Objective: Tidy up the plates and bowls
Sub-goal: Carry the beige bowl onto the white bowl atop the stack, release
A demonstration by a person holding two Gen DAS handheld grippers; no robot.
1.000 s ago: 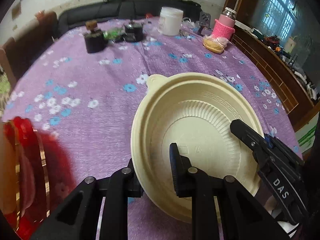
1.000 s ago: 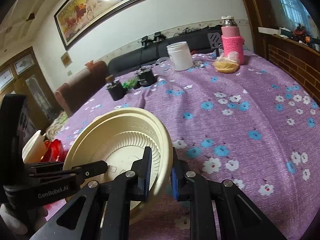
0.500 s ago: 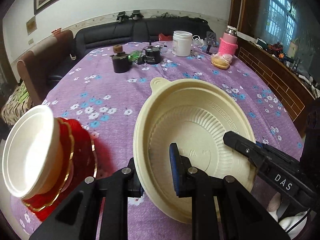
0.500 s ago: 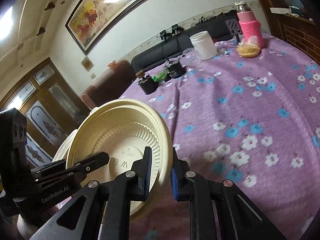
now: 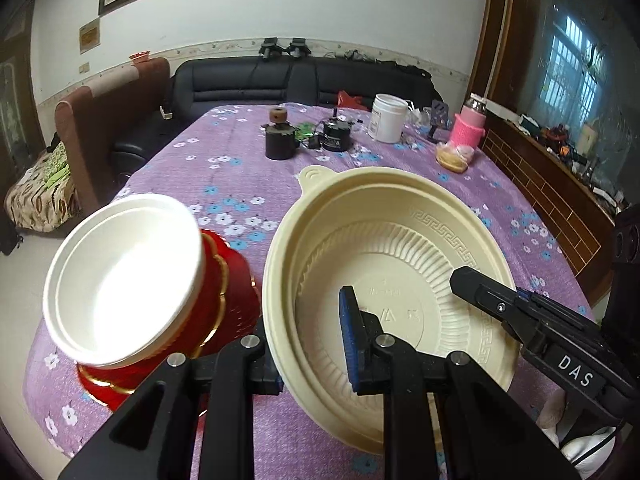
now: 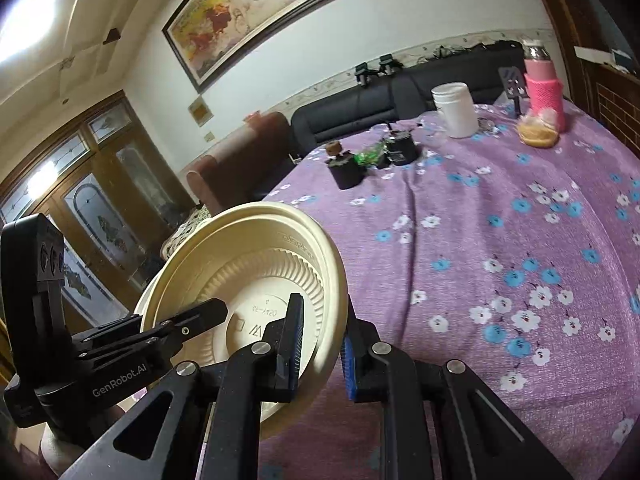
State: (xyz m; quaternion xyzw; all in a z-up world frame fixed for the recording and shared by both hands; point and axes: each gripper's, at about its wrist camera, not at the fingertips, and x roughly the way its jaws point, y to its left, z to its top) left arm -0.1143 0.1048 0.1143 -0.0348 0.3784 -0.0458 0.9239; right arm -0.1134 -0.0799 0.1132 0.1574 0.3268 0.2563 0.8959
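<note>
A wide cream plastic bowl [image 5: 400, 248] with a ribbed inside and a small tab on its far rim hangs tilted above the purple flowered tablecloth [image 5: 224, 168]. My left gripper [image 5: 312, 360] is shut on its near rim, one pad inside, the other finger behind the wall. My right gripper [image 5: 492, 300] is shut on the right rim. In the right wrist view the cream bowl [image 6: 248, 264] sits between the right gripper [image 6: 320, 354] pads, with the left gripper [image 6: 192, 320] gripping its other side. A white bowl [image 5: 120, 276] sits nested in a stack of red gold-rimmed bowls [image 5: 228, 300] at the near left.
At the far end of the table stand two dark jars [image 5: 280, 142], a white tub [image 5: 387, 118], a pink-sleeved flask [image 5: 468, 130] and a bagged bun [image 5: 452, 156]. A black sofa [image 5: 304, 80] lies beyond. A wooden sideboard [image 5: 560, 184] runs along the right.
Both grippers have lifted the cream bowl and carried it toward the near left. The white bowl on the red stack has come fully into the left wrist view.
</note>
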